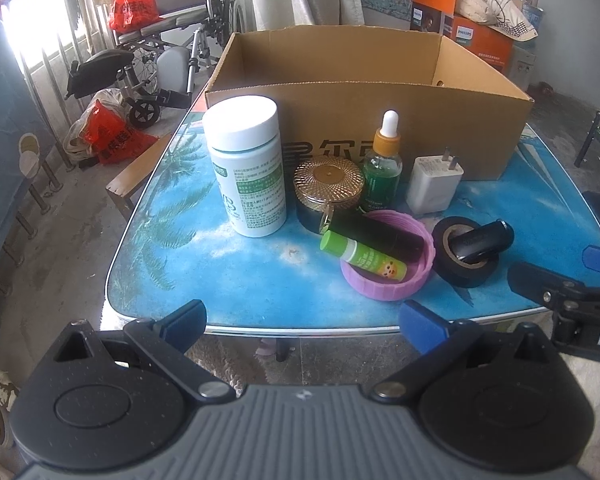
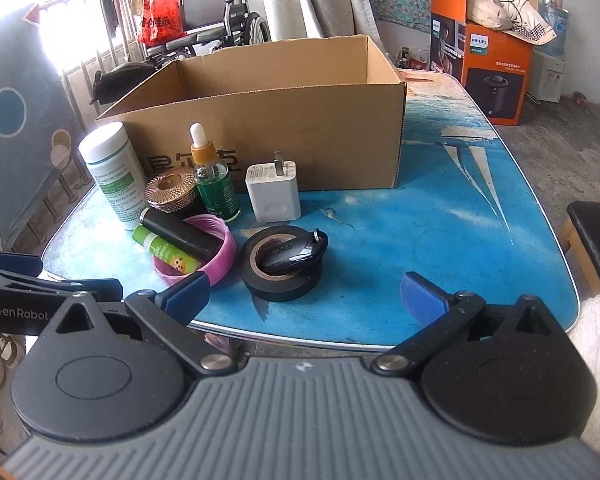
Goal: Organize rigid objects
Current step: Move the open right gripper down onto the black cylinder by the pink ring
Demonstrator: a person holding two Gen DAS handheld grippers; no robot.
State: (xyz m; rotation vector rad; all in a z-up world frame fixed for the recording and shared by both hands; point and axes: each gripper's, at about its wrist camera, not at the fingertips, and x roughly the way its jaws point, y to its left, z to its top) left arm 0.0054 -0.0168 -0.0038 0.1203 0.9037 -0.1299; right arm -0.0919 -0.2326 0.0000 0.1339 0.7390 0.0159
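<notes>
Nothing packed yet, by the look of it: box at the table's far edge showing only bare walls inside, with bottle, gold jar, dropper, charger, pink lid holding two tubes, and tape under a black fob all lined up before it. Left gripper and right gripper both spread wide and empty, back at the near edge. Tightly clustered pieces, tubes overhanging the lid, likely to knock one another; wheelchair and orange cartons well clear behind.

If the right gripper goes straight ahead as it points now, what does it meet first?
Most likely the black tape roll with the black key fob lying on it, just beyond the open right gripper. Depth is hard to judge; the white charger stands farther behind.
</notes>
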